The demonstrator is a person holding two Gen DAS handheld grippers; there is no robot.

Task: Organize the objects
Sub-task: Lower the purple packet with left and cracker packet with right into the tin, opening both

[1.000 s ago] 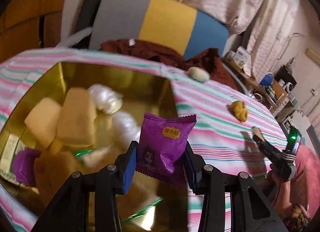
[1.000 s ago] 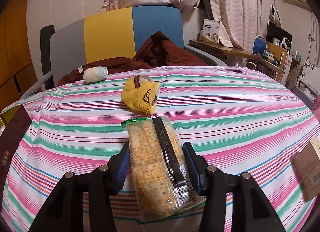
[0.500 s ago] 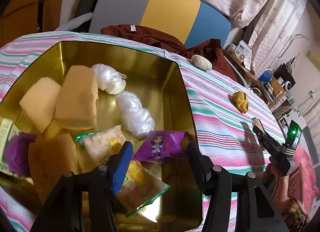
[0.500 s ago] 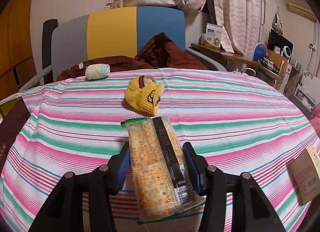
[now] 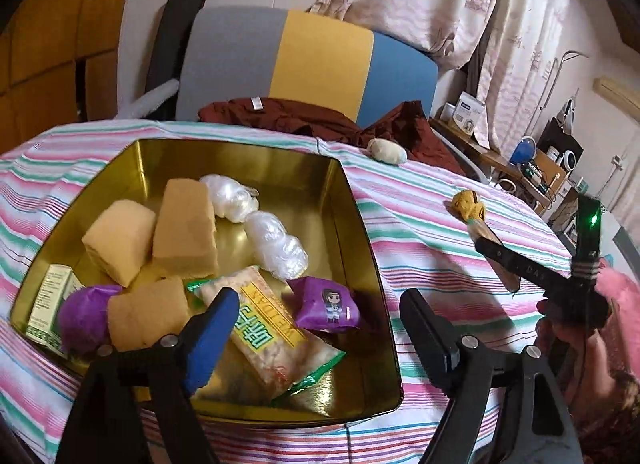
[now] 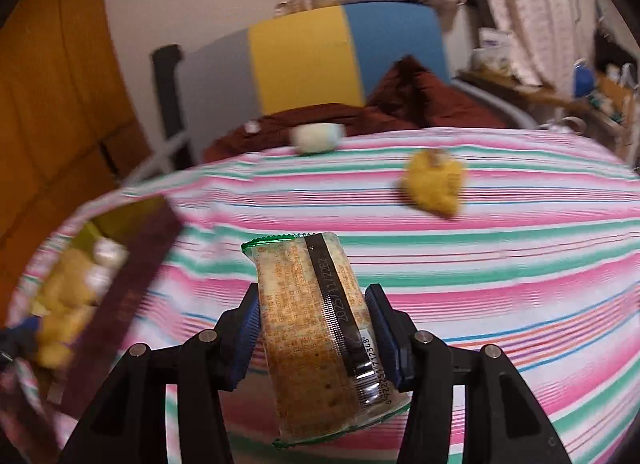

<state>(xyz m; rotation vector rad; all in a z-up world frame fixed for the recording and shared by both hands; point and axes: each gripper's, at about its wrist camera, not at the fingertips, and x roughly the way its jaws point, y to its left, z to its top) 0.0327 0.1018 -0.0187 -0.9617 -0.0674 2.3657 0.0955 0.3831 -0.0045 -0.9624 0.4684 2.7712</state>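
Observation:
A gold tin [image 5: 360, 232] sits on the striped tablecloth and holds sponges, white bags, a cracker pack and a purple snack packet [image 5: 326, 304]. My left gripper [image 5: 320, 328] is open and empty above the tin's near right corner. My right gripper [image 6: 316, 328] is shut on a cracker packet [image 6: 312, 328] and holds it above the cloth; it also shows in the left wrist view [image 5: 520, 264] at the right. The tin [image 6: 132, 264] appears blurred at the left of the right wrist view.
A yellow toy [image 5: 468, 203] [image 6: 434, 183] and a small white roll [image 5: 386, 151] [image 6: 316, 137] lie on the cloth beyond the tin. A maroon garment [image 5: 320, 119] and a grey, yellow and blue chair back [image 5: 320, 59] stand behind the table.
My left gripper opened and let the purple packet fall into the tin, then drew back. My right gripper swung left toward the tin with the cracker packet.

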